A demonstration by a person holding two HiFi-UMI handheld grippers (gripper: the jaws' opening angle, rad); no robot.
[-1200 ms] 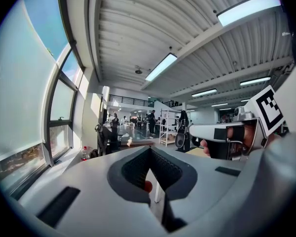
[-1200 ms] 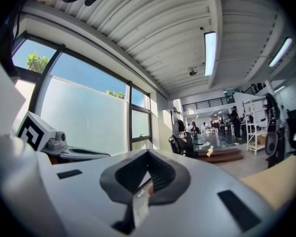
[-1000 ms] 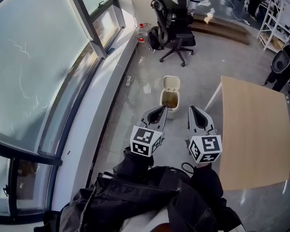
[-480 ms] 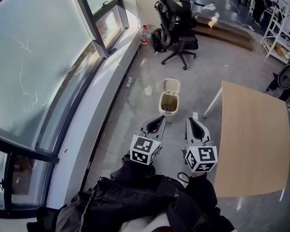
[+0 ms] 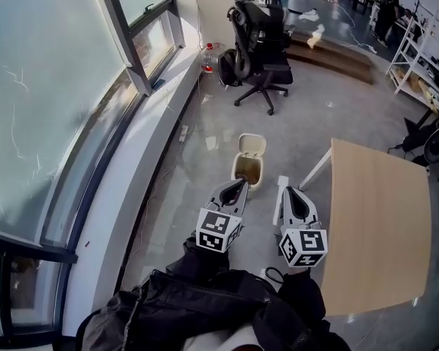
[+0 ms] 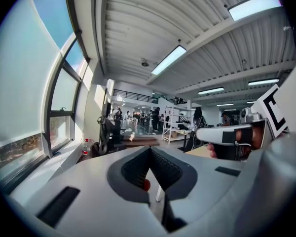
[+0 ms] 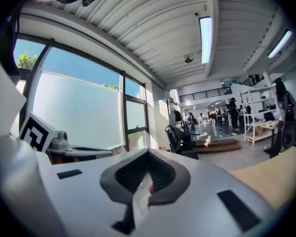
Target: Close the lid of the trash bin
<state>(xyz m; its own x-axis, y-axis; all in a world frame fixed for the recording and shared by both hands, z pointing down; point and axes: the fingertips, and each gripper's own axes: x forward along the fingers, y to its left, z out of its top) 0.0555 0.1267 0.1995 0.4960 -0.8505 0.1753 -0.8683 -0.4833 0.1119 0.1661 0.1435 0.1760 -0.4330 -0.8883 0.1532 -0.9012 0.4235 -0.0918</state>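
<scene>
1. The floor [image 5: 307,130] is shiny grey stuff, running from the window wall on the left to the far end of the room.
2. A small cream trash bin [image 5: 249,168] stands on it mid-frame, lid [image 5: 252,145] tipped up, so it's open.
3. Further back there's a black office chair [image 5: 260,57], with a red-capped bottle [image 5: 207,58] near it by the window.
4. A light wood surface [image 5: 380,225] on white legs stands right of the bin, not touching it.
5. At the back right: a low wooden step [image 5: 336,55] and a white shelf unit [image 5: 413,61].

Floor [image 5: 336,115]: grey and glossy; light is reflected.
Windows [image 5: 51,86]: large, frosted, set along the left side.
Chair [image 5: 260,57]: black, placed near the windows.
Table [image 5: 380,218]: pale wood, seen at right.
Ceiling [image 6: 133,28]: ribbed, lit by strip lights [image 6: 168,59].
</scene>
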